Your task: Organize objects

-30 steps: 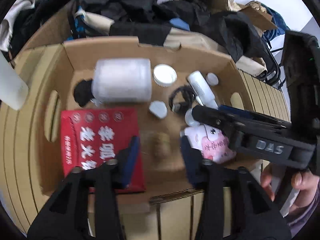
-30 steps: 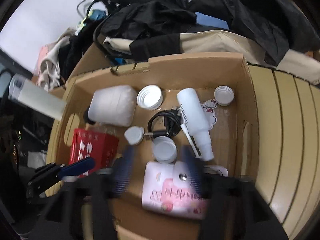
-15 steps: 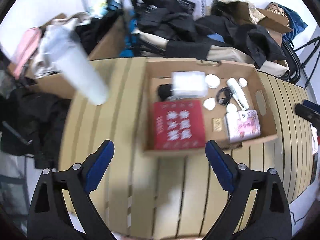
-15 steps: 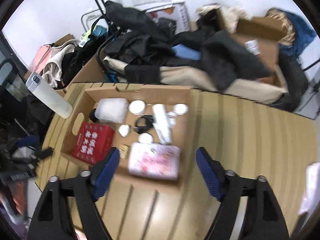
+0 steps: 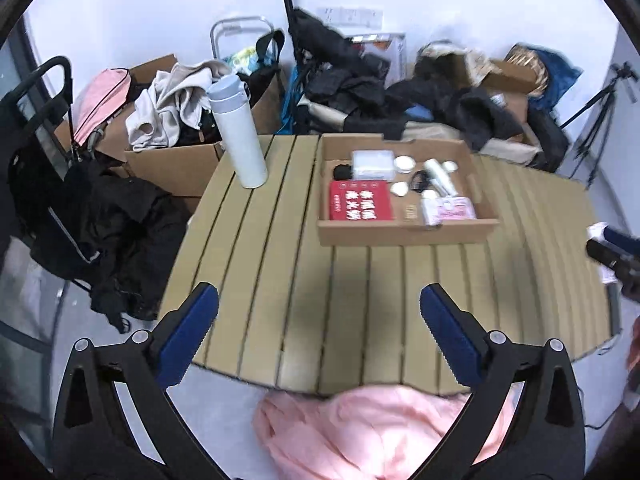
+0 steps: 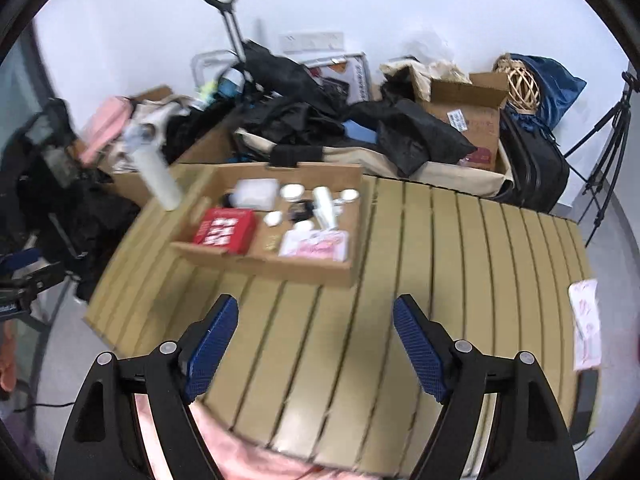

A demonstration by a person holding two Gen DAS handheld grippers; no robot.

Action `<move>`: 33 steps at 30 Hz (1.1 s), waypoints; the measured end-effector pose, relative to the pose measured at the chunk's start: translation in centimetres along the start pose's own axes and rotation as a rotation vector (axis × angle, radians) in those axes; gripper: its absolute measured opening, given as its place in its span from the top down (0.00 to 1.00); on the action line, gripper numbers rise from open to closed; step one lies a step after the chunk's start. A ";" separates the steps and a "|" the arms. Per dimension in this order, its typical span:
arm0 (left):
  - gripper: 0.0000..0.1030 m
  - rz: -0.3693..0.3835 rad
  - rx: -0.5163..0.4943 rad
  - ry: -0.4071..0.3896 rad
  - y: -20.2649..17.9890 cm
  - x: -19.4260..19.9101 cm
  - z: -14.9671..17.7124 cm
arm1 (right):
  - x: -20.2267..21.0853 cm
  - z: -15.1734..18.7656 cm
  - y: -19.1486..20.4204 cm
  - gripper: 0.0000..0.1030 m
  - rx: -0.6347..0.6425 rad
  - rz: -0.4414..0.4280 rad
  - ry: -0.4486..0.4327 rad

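Note:
A shallow cardboard box stands on the slatted table. In it lie a red packet, a pink pouch, a white bottle, a clear plastic tub, a black cable and small white lids. My left gripper is open and empty, well back over the table's near edge. My right gripper is open and empty, also far back from the box.
A tall white flask stands on the table left of the box. A pink-and-white packet lies at the table's right edge. Pink cloth is below the near edge. Clothes, bags, cardboard boxes and tripods crowd the floor behind.
Both grippers have pulled up and back from inside the box to beyond the table's near edge, and both have opened wide. The box contents stay in place.

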State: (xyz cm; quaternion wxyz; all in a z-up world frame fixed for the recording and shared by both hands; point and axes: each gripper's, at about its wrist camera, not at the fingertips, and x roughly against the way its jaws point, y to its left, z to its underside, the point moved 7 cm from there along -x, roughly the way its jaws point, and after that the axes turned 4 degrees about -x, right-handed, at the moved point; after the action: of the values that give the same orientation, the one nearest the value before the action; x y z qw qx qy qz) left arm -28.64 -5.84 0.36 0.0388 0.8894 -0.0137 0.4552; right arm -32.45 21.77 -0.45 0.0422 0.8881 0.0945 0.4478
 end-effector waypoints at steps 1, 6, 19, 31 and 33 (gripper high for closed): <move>0.01 0.020 -0.007 -0.027 -0.4 1.4 1.2 | 1.2 1.2 0.6 0.19 -0.002 -0.033 -0.013; 0.00 0.019 -0.071 -0.156 -2.1 6.7 7.4 | 6.5 7.7 3.3 0.19 0.035 -0.082 -0.064; 0.00 -0.054 -0.041 -0.200 -5.9 9.3 23.8 | 10.8 25.1 6.7 0.19 0.005 -0.055 -0.257; 0.00 -0.055 -0.025 -0.218 -5.4 9.6 24.1 | 12.4 24.9 7.7 0.19 0.102 0.007 -0.321; 0.00 -0.056 -0.020 -0.215 -5.3 9.5 24.1 | 12.4 24.8 7.8 0.19 0.105 0.002 -0.321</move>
State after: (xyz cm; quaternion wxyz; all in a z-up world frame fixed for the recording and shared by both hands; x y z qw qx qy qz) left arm -3.29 -2.46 -6.30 0.0586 0.9327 0.0024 0.3559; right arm -4.27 16.96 -4.20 0.0101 0.9493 0.1089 0.2947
